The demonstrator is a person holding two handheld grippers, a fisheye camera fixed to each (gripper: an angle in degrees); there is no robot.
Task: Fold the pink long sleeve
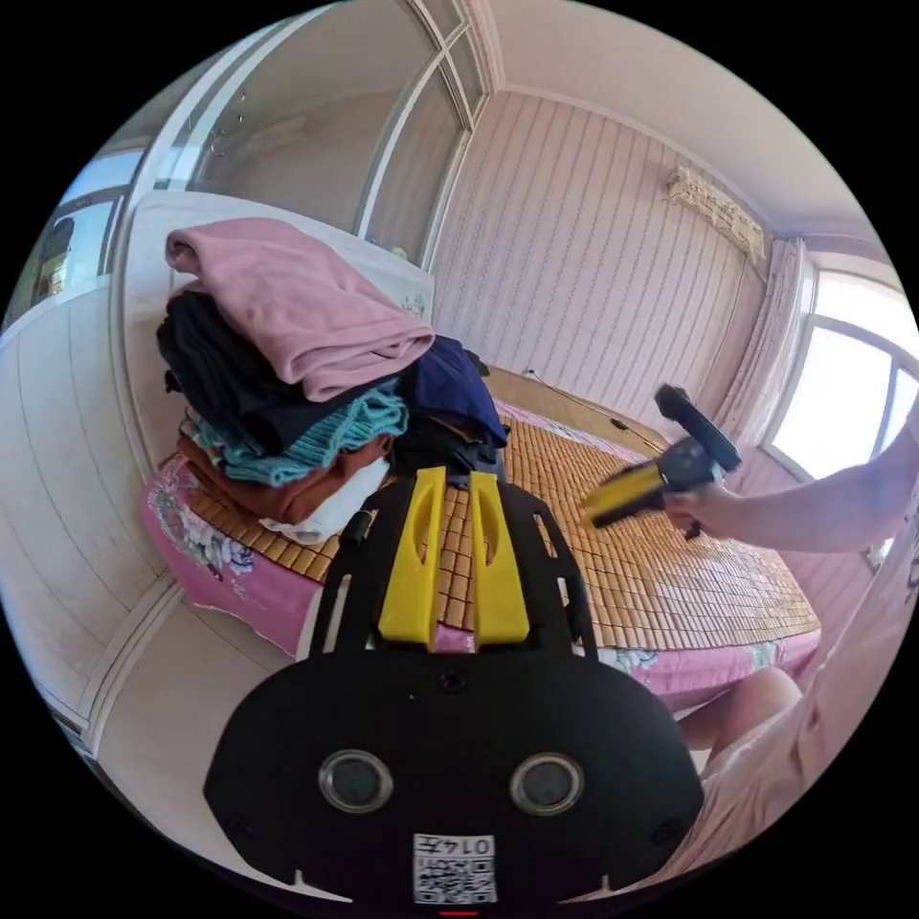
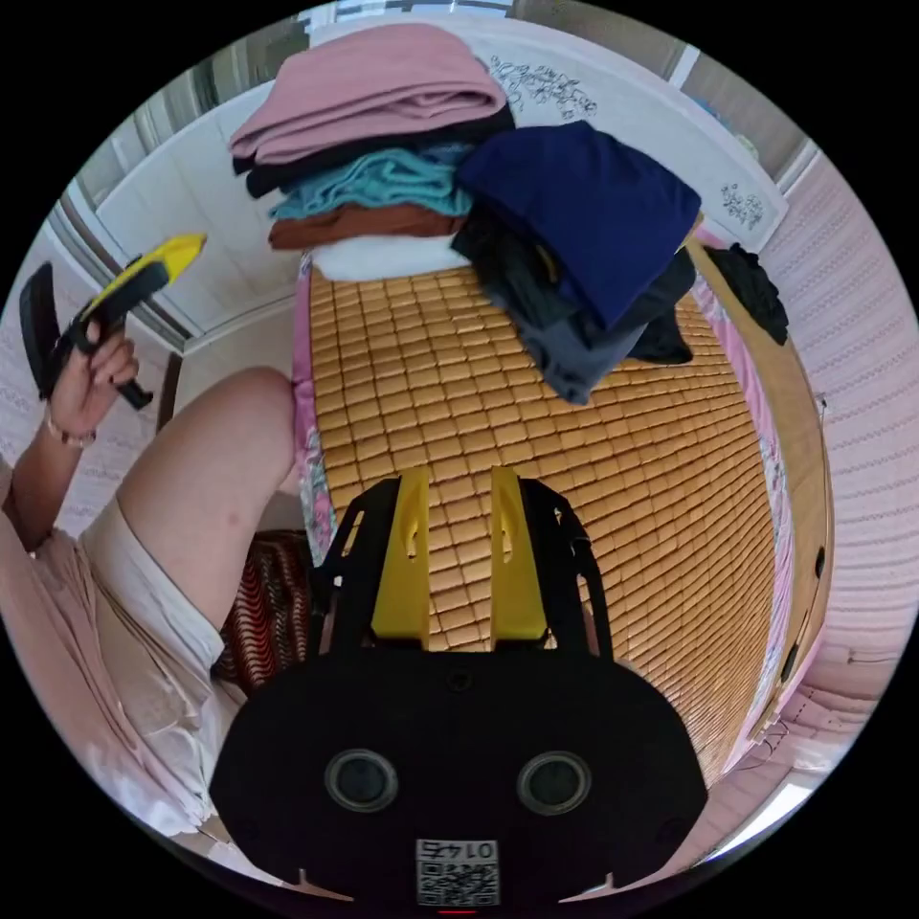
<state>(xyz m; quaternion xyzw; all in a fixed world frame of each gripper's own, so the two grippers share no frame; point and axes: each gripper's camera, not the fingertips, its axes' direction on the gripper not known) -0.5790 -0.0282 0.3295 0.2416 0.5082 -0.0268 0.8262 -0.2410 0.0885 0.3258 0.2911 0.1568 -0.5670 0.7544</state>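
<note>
In the left gripper view the left gripper has its two yellow jaws drawn close, a thin slit between them and nothing in it; they hang over the near edge of the bed, touching no cloth. In the right gripper view the right gripper has its jaws parted, the bamboo mat showing plainly in the gap, and it holds nothing either.

The pink long sleeve lies folded on top of a pile of clothes at one end corner of the bed, against the white headboard. It is a flat bundle whose long axis runs along the headboard end of the bed, its rolled fold edge facing toward the open mat. Under it lie dark, teal, rust and white garments. Just beside the pile, a navy garment sits on a second, darker heap.
</note>
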